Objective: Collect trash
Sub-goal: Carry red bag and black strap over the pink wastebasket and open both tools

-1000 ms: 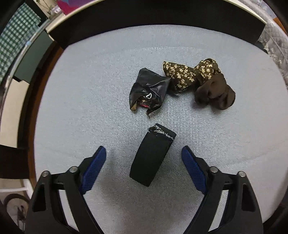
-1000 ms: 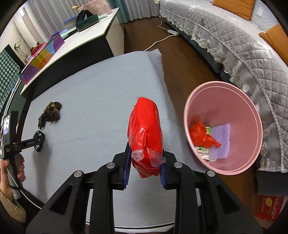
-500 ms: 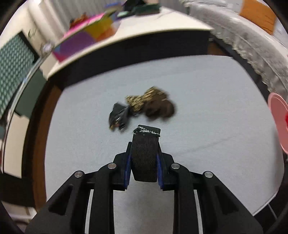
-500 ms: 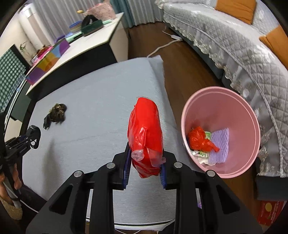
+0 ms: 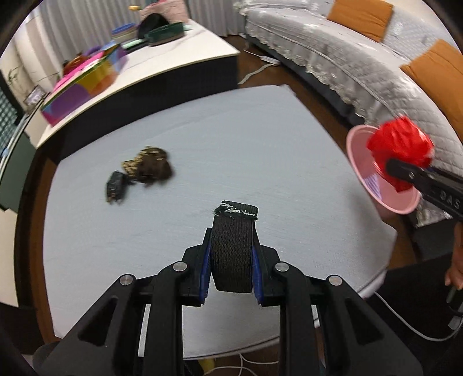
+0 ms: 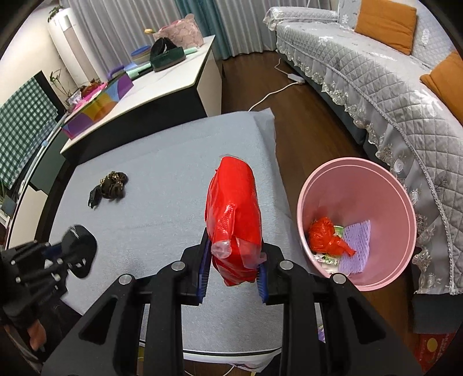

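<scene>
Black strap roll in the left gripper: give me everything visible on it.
The black strap roll is a flattened loop of woven, mesh-textured webbing, with a frayed cut end showing pale threads on top. It stands upright, clamped on both flat sides between the blue pads of the left gripper, lifted above the grey table cover. In the right wrist view it appears blurred at far left.

Even indoor light, fisheye-warped, slightly blurred

two grippers (image 5: 231,254) (image 6: 233,260), one pink bin (image 6: 399,202), two orange cushions (image 6: 385,24).
</scene>
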Available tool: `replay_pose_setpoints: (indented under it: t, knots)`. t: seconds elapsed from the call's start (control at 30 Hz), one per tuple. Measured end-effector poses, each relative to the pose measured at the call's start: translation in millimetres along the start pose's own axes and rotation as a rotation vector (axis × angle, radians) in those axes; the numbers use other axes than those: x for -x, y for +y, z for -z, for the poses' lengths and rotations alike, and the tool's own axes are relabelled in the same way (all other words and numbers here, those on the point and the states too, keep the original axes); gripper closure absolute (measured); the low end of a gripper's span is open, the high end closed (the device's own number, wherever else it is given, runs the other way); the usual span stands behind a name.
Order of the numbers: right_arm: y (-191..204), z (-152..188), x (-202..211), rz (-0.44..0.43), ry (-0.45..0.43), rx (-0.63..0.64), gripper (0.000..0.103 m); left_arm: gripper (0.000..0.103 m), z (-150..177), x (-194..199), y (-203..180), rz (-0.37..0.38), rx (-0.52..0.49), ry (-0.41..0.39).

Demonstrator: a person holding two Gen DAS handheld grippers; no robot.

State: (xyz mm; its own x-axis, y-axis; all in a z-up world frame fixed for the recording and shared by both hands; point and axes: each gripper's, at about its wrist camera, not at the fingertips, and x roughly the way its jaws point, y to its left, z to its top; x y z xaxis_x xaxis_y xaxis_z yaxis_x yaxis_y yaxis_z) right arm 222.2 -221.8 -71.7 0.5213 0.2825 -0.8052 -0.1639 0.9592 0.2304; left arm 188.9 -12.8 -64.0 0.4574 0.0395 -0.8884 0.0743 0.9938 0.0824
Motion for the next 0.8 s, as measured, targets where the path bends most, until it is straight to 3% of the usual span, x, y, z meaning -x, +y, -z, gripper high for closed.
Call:
replay_pose_setpoints:
  t: [0.57, 0.73, 0.8]
  knots:
    - [-51, 14, 28, -0.019, -0.035, -0.066, 0.076, 0.080, -19, -12, -80, 0.025, -0.137, 0.029]
    - [-82, 0, 36, 0.039, -0.097, -0.132, 0.076, 0.080, -45, -17, -108, 0.037, -0.163, 0.025]
    - [-94, -9, 48, 0.106, -0.156, -0.131, 0.076, 0.080, -58, -18, -122, 0.040, -0.178, 0.022]
